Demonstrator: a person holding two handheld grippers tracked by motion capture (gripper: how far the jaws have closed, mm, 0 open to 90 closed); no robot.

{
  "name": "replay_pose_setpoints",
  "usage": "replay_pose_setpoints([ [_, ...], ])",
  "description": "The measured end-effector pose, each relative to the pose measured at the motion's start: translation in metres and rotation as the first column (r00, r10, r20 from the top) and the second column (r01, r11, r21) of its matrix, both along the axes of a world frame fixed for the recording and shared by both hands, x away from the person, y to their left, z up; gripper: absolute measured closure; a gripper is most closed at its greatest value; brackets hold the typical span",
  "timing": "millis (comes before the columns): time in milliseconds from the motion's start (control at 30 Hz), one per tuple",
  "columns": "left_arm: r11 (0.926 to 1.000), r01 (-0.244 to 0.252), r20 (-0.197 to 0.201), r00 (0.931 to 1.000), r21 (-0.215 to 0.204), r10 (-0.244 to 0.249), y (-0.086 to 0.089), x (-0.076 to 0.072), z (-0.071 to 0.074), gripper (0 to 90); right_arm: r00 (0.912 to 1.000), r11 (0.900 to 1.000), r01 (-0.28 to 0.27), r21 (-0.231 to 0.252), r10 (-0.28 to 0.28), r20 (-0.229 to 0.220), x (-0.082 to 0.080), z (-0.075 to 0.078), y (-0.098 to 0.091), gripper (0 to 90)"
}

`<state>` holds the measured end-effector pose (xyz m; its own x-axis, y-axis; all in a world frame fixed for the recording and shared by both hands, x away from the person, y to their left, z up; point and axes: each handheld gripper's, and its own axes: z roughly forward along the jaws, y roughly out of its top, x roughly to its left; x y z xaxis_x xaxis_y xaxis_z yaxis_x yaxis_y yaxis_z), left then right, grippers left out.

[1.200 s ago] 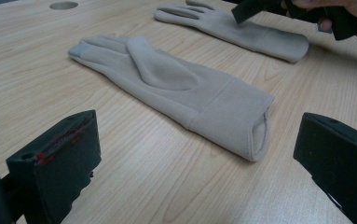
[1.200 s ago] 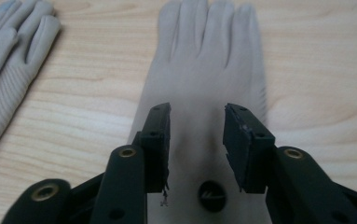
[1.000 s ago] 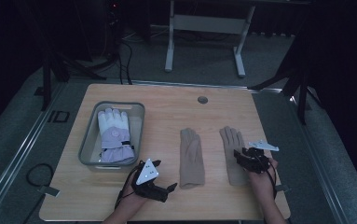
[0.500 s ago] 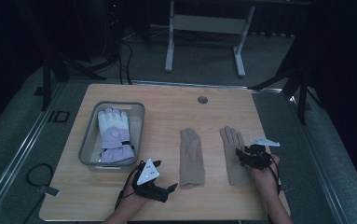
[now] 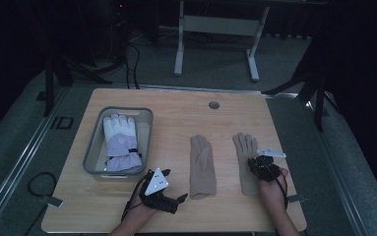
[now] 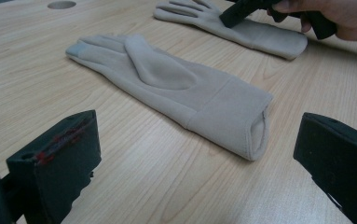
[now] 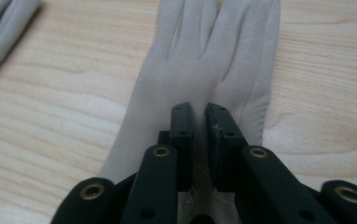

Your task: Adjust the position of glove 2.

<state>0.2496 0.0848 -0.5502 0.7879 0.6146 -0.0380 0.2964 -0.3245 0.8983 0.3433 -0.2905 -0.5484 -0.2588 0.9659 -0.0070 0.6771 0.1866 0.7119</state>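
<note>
Two beige knit gloves lie flat on the wooden table (image 5: 176, 123). The middle glove (image 5: 202, 164) (image 6: 167, 84) has its cuff toward me; my left gripper (image 5: 180, 199) (image 6: 199, 154) rests low on the table just short of that cuff, open and empty. The right glove (image 5: 244, 145) (image 7: 204, 60) (image 6: 241, 28) lies under my right gripper (image 5: 255, 164) (image 7: 200, 116). Its jaws have just been closing and now pinch a thin fold of the glove's palm fabric between them.
A grey plastic bin (image 5: 92, 152) at the table's left holds a white and lavender ski glove (image 5: 121, 142). A round cable hole (image 5: 214, 105) sits near the far edge. A desk frame (image 5: 215, 29) stands on the floor beyond the table.
My right gripper's jaws have come together on the right glove's palm. The left gripper and both gloves have stayed where they were.
</note>
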Motion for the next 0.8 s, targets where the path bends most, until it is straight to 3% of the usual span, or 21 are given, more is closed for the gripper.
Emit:
replay_pose_setpoints([
  [167, 1.0000, -0.004, -0.004, 1.0000, -0.002, 0.004, 0.001, 0.001, -0.001, 0.6, 0.9995, 0.9998, 0.016, 0.011, -0.017, 0.027, -0.003, 0.008, 0.001, 83.5],
  [433, 1.0000, -0.007, -0.005, 1.0000, -0.002, 0.007, 0.000, 0.001, 0.000, 0.6, 0.9959, 0.9983, 0.040, 0.043, -0.043, 0.080, -0.005, 0.038, 0.005, 83.6],
  [467, 1.0000, -0.009, -0.006, 0.9999, -0.001, 0.009, 0.000, 0.001, 0.000, 0.6, 0.9945, 0.9976, 0.042, 0.054, -0.047, 0.093, -0.005, 0.049, 0.007, 83.6],
  [567, 1.0000, -0.008, -0.006, 1.0000, -0.003, 0.008, 0.000, 0.001, 0.000, 0.6, 0.9935, 0.9973, 0.040, 0.061, -0.046, 0.104, -0.005, 0.056, 0.010, 83.6],
  [633, 1.0000, -0.007, -0.005, 1.0000, -0.001, 0.007, 0.000, 0.001, 0.000, 0.6, 0.9921, 0.9978, 0.037, 0.055, -0.043, 0.118, -0.006, 0.064, 0.016, 83.6],
  [800, 1.0000, -0.006, -0.002, 1.0000, -0.002, 0.006, 0.001, 0.001, 0.001, 0.6, 0.9910, 0.9954, -0.004, 0.096, -0.009, 0.134, -0.009, 0.077, 0.038, 83.5],
])
